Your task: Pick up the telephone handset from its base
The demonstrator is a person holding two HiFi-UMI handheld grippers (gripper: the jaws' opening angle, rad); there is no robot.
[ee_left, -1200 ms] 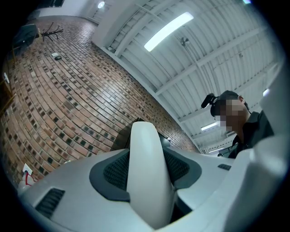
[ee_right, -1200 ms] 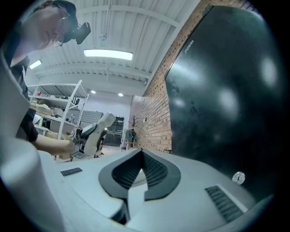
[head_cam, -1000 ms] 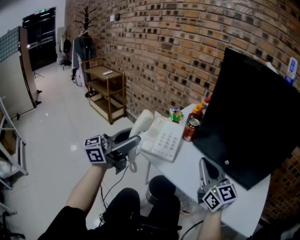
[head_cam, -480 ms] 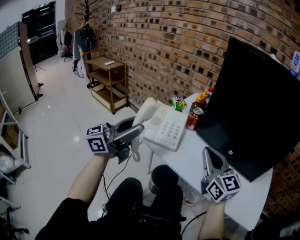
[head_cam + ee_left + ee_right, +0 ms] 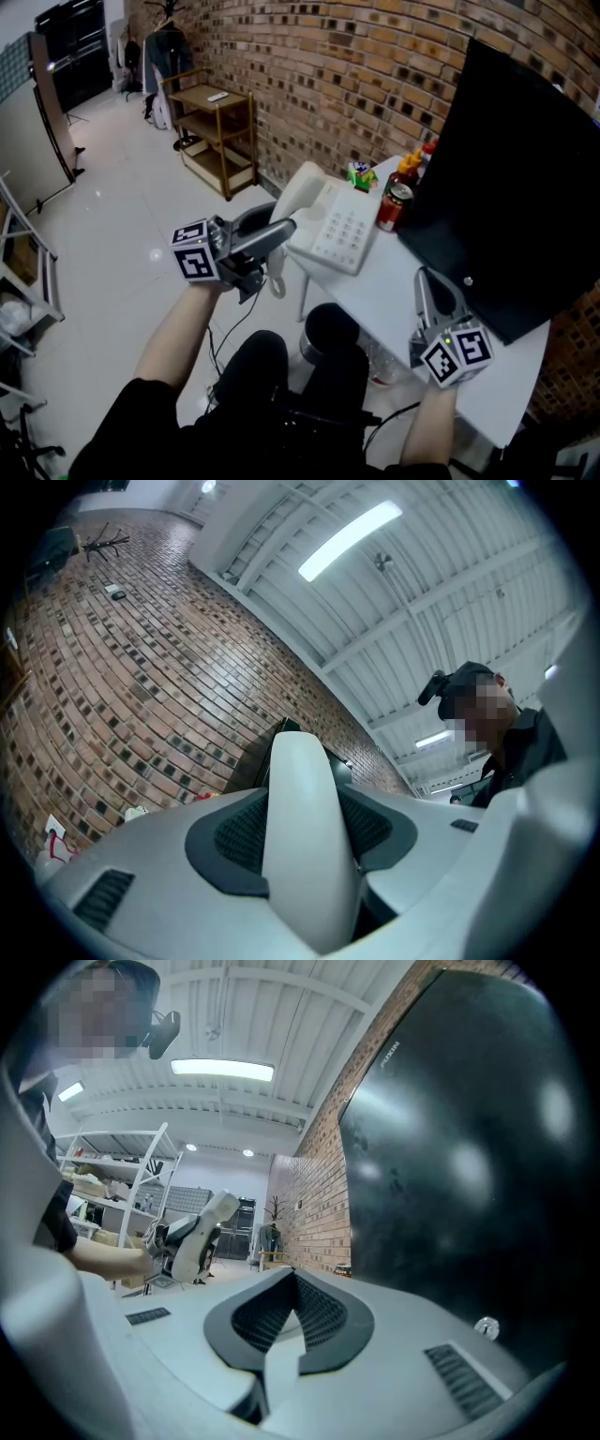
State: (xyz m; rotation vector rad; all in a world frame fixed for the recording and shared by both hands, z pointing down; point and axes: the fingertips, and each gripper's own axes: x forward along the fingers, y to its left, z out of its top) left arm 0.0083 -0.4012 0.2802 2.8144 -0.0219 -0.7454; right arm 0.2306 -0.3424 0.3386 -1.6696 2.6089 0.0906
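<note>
White handset [image 5: 300,846] clamped between the jaws of the left gripper [image 5: 279,231], dark pads pressing on both its sides. Handset is off the telephone base [image 5: 342,234], held in the air just left of the bench [image 5: 394,300] edge; cord [image 5: 276,281] hangs below. Right gripper [image 5: 424,279] sits over the bench beside the black monitor [image 5: 525,169], jaws closed together, nothing between them.

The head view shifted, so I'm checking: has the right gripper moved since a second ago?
No. The right gripper sits at the same spot beside the black monitor's lower corner; only the camera view has shifted.
</note>
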